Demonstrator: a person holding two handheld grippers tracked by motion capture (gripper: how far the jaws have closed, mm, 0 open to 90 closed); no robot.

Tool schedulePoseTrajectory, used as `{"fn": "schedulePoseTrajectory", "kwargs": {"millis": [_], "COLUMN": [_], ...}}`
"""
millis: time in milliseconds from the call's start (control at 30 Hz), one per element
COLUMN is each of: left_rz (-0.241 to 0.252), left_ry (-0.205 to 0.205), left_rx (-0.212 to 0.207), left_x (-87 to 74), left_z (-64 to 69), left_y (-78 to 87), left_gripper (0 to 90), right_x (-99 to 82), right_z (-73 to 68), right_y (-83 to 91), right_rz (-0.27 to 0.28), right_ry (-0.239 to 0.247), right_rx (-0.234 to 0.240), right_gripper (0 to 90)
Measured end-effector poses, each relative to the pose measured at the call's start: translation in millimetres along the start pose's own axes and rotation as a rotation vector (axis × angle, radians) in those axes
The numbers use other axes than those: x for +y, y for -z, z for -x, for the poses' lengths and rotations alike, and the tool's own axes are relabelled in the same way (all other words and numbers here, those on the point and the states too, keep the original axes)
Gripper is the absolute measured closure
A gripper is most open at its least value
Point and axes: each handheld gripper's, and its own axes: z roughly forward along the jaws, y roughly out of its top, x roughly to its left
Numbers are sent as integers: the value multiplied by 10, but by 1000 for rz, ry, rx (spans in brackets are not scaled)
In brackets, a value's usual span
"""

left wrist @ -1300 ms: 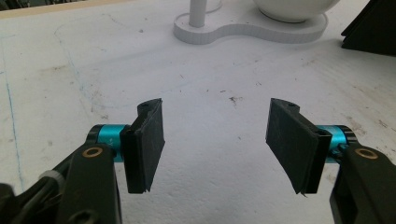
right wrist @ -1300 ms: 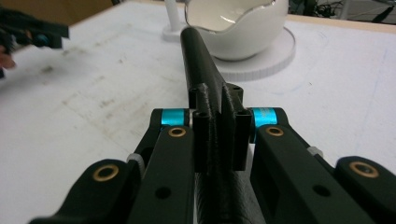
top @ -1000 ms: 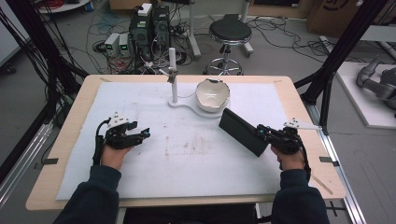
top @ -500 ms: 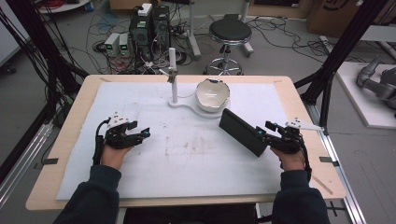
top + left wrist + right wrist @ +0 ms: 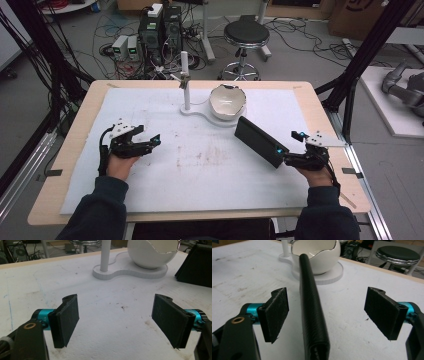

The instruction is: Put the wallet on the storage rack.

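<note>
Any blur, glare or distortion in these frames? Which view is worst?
High view: soft and low in detail, even light, frame posts bowed at the edges. Left gripper view: sharp on the pads, bright highlight on the white bowl. Right gripper view: the black case goes soft at the bottom edge, stool behind slightly blurred. No motion smear.

Black ribbed case (image 5: 313, 315), white bowl (image 5: 227, 101) on white stand (image 5: 200, 110), stained white mat (image 5: 200, 160).

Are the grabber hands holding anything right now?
No. The right gripper has just opened; the black box stands between its jaws, untouched. The left gripper has just opened too, with nothing between them.
</note>
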Motion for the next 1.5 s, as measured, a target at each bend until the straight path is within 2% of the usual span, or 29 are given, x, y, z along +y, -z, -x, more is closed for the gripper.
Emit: {"fn": "schedulePoseTrajectory", "kwargs": {"millis": [233, 300, 433, 500, 567, 600, 667, 700, 733, 800, 900, 1167, 1400, 1500], "left_rz": [-7, -8, -15, -15, -18, -18, -21, -22, -25, -24, -27, -27, -33, -33], "left_ry": [0, 1, 3, 1, 0, 1, 0, 0, -1, 4, 5, -1, -5, -6], "left_rx": [-7, -8, -8, -10, -9, -8, -8, -7, -7, -6, -8, -9, 0, 8], "left_x": [-4, -5, -9, -9, -9, -10, -11, -12, -12, -14, -15, -12, -12, -8], "left_z": [6, 8, 15, 18, 17, 19, 19, 19, 17, 15, 13, 17, 25, 26], "left_y": [-12, -16, -26, -27, -27, -30, -35, -36, -35, -39, -41, -32, -28, -23], "left_gripper": [225, 226, 230, 230, 231, 232, 234, 235, 236, 239, 239, 240, 240, 241], "right_x": [-115, -173, -300, -323, -356, -373, -403, -405, -396, -368, -311, -141, 20, 82], "right_z": [-4, 3, -6, -1, 8, 15, 42, 52, 67, 77, 71, 16, 10, 19], "right_y": [-68, -85, -158, -203, -256, -281, -317, -310, -286, -222, -146, -18, 22, 15], "right_rz": [-22, -36, -66, -89, -125, -157, -206, -204, -188, -153, -96, 13, 63, 78], "right_ry": [18, 6, -24, -22, -28, -28, -24, -16, -16, -20, -11, -34, -110, -120], "right_rx": [74, 86, 66, 56, 64, 67, 124, 131, 140, 141, 141, 166, 195, 199], "right_gripper": [199, 200, 204, 216, 285, 389, 565, 662, 713, 741, 747, 750, 748, 748]}}
